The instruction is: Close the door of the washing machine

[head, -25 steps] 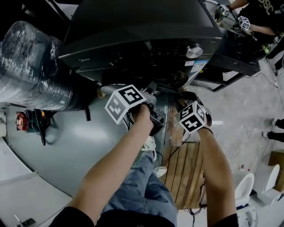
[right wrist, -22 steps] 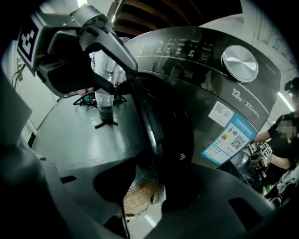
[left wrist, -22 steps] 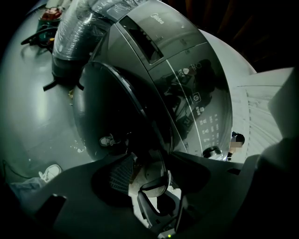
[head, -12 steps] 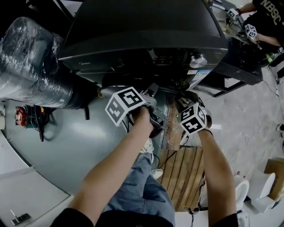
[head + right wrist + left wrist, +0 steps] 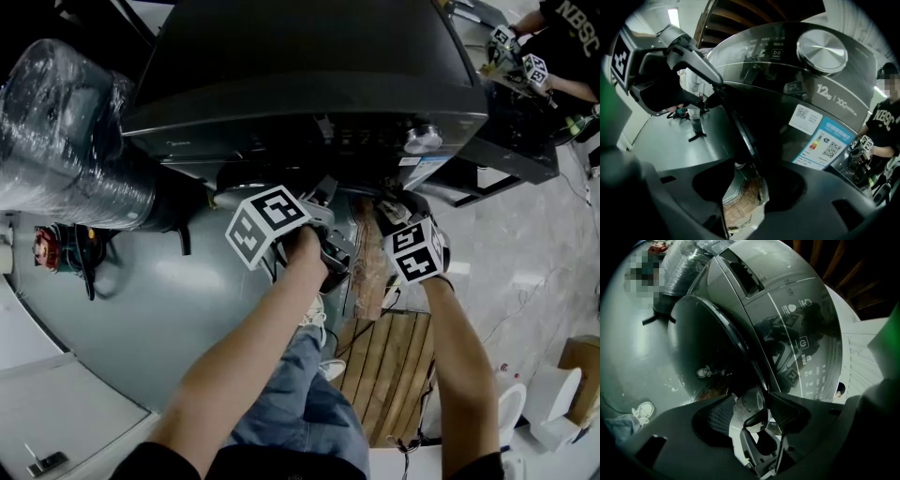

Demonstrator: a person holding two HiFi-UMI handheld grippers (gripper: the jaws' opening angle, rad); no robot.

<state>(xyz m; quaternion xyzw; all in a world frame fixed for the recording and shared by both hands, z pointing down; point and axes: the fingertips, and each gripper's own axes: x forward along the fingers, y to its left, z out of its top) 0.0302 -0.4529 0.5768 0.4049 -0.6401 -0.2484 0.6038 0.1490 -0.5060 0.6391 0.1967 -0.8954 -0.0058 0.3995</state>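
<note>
The dark grey washing machine [image 5: 309, 84] stands in front of me, its round glass door [image 5: 708, 348] swung partly out. In the left gripper view the door's rim runs down between the pads, and my left gripper [image 5: 750, 416] is shut on it. The right gripper view shows that gripper [image 5: 715, 89] clamped on the door's upper edge. My right gripper [image 5: 750, 187] straddles the door's edge [image 5: 754, 126] lower down; its jaws are opening, the pads off the rim. From the head view both grippers, left [image 5: 323, 197] and right [image 5: 384, 208], sit side by side under the control panel.
A plastic-wrapped roll [image 5: 56, 131] lies left of the machine. A wooden pallet [image 5: 394, 366] is on the floor under my right arm. The silver knob [image 5: 821, 44] and blue label [image 5: 825, 140] are on the machine's front. Another person [image 5: 562, 37] works at the upper right.
Both grippers have shifted slightly right along the machine's front with the door edge. The right gripper's cube has rolled a little.
</note>
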